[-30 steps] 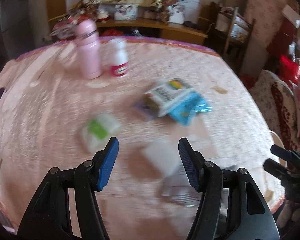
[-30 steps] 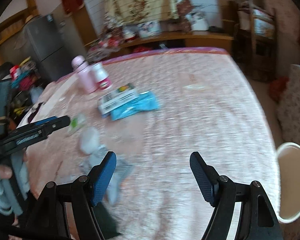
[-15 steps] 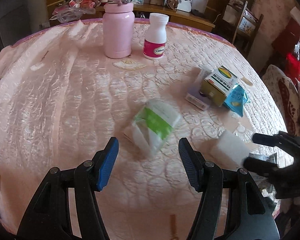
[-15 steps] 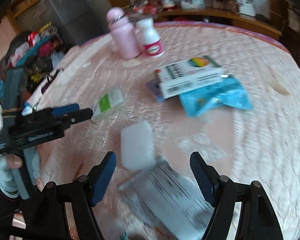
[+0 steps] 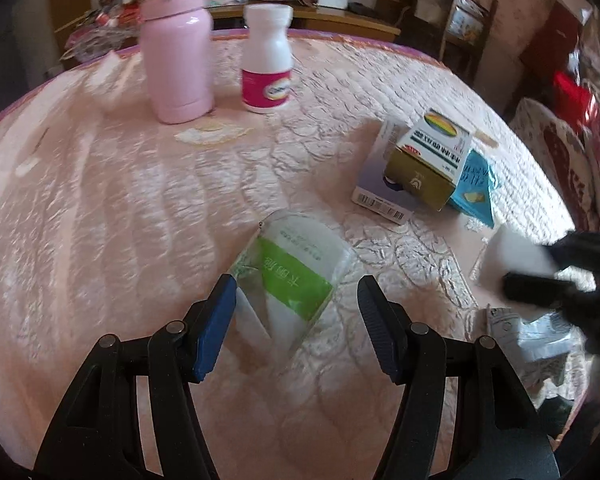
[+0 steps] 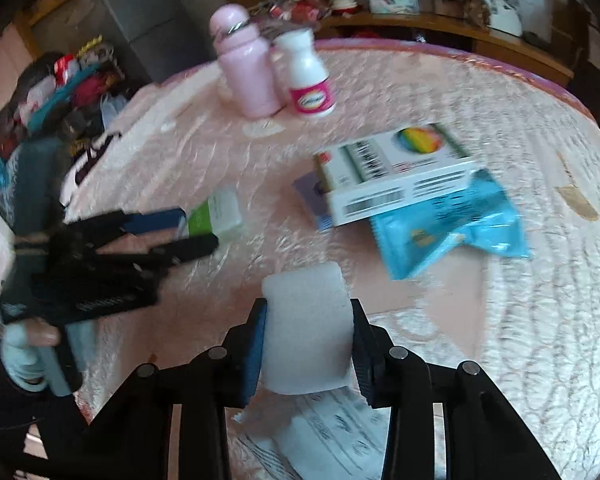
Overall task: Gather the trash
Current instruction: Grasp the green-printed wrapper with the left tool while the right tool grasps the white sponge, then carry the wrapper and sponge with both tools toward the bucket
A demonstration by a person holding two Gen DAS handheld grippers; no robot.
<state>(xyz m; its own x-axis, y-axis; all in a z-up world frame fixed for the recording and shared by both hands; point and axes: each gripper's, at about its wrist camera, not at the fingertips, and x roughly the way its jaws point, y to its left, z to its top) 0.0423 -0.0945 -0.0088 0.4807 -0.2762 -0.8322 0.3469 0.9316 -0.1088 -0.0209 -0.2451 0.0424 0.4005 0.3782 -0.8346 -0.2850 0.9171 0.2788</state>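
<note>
A clear wrapper with a green label point(image 5: 296, 276) lies on the pink table cover, between the open jaws of my left gripper point(image 5: 296, 300). It also shows in the right wrist view point(image 6: 216, 216). My right gripper point(image 6: 306, 332) is shut on a white foam block point(image 6: 306, 328), just above a grey printed plastic wrapper point(image 6: 332, 432). The right gripper shows blurred in the left wrist view point(image 5: 560, 276), with the white block point(image 5: 512, 256) in it. My left gripper point(image 6: 188, 228) shows in the right wrist view with its jaws around the green wrapper.
A pink flask point(image 5: 178, 48) and a white pill bottle point(image 5: 266, 64) stand at the back. A medicine box point(image 6: 396, 172) lies on a purple box point(image 5: 376, 184) and a blue packet point(image 6: 452, 224). The table's edge runs close behind my grippers.
My left gripper has moved forward so the green wrapper lies between its jaws. My right gripper has shut on the white foam block.
</note>
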